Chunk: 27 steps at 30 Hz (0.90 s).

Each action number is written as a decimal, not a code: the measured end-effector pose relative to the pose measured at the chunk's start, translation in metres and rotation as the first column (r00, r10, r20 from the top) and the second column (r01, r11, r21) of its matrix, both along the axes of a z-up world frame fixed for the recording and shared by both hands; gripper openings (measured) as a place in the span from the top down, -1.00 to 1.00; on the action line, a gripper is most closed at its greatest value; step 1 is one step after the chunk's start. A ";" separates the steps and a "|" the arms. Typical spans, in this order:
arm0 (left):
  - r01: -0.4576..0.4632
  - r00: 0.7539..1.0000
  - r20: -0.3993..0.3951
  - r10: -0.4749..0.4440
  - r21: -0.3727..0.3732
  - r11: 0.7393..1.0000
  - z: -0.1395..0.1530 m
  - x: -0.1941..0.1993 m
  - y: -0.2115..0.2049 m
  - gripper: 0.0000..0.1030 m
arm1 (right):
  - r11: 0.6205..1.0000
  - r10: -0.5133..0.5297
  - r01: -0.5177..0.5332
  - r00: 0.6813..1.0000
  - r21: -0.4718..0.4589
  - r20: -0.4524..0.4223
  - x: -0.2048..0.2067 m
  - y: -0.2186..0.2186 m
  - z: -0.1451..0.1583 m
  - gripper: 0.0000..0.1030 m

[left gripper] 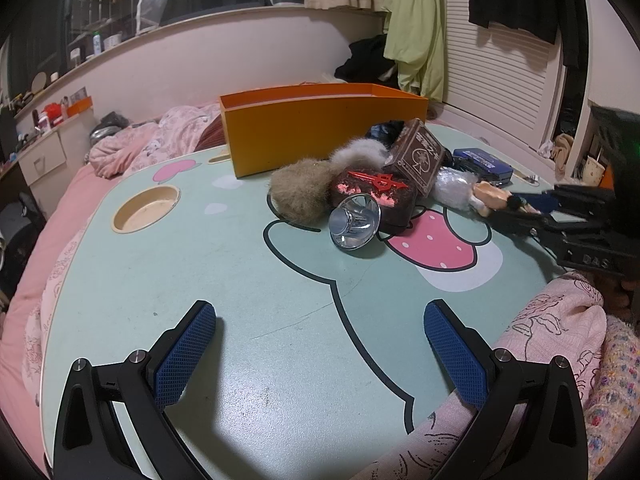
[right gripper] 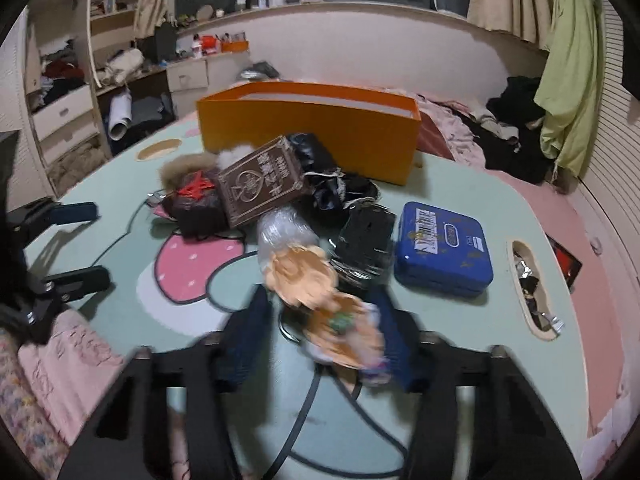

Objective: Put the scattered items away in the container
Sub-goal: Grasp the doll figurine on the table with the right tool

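Note:
An orange open box (left gripper: 320, 128) (right gripper: 312, 128) stands at the far side of the mint table (left gripper: 180, 280). In front of it lie a fur pompom (left gripper: 298, 196), a dark red case (left gripper: 372, 196), a chrome funnel-shaped piece (left gripper: 354, 222), a brown card box (left gripper: 420, 156) (right gripper: 256, 184) and a blue tin (left gripper: 484, 162) (right gripper: 442, 248). My right gripper (left gripper: 516, 206) (right gripper: 324, 332) is shut on an orange-haired doll in clear wrap (left gripper: 486, 194) (right gripper: 304, 276), blurred in its own view. My left gripper (left gripper: 320, 344) (right gripper: 80, 246) stands open over bare table, holding nothing.
A black wallet-like item (right gripper: 366, 240) and dark cloth (right gripper: 320, 164) lie between the tin and the card box. The table has a round cup recess (left gripper: 146, 208) and a side slot (right gripper: 532, 288) with small bits in it. Pink bedding (left gripper: 560, 328) surrounds the table.

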<state>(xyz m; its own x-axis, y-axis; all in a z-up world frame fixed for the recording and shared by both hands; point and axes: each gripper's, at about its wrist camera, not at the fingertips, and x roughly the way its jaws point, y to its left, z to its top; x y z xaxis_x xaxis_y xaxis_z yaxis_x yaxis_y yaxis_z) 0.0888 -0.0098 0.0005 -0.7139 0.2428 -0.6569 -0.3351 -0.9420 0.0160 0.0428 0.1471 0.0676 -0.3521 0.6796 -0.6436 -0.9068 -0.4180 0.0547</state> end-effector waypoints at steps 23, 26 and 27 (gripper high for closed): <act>0.000 1.000 -0.001 0.000 0.000 1.000 -0.001 0.001 0.000 -1.00 | 0.989 -0.034 0.045 0.996 0.143 -0.082 0.016 -0.032 -0.009 -0.29; 0.002 1.000 -0.002 -0.002 0.000 1.000 -0.001 0.001 0.000 -1.00 | 0.990 -0.008 0.019 0.997 0.138 -0.082 0.013 -0.030 -0.009 -0.01; 0.005 1.000 -0.005 -0.005 0.001 1.000 -0.001 0.002 0.000 -1.00 | 0.990 0.006 0.005 0.997 0.140 -0.080 0.012 -0.031 -0.010 0.27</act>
<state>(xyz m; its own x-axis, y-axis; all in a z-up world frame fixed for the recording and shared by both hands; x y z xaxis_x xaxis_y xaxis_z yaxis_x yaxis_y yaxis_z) 0.0905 -0.0097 -0.0004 -0.7155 0.2473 -0.6533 -0.3400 -0.9403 0.0165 0.0548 0.1159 0.0578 -0.3988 0.7609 -0.5118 -0.9018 -0.4268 0.0681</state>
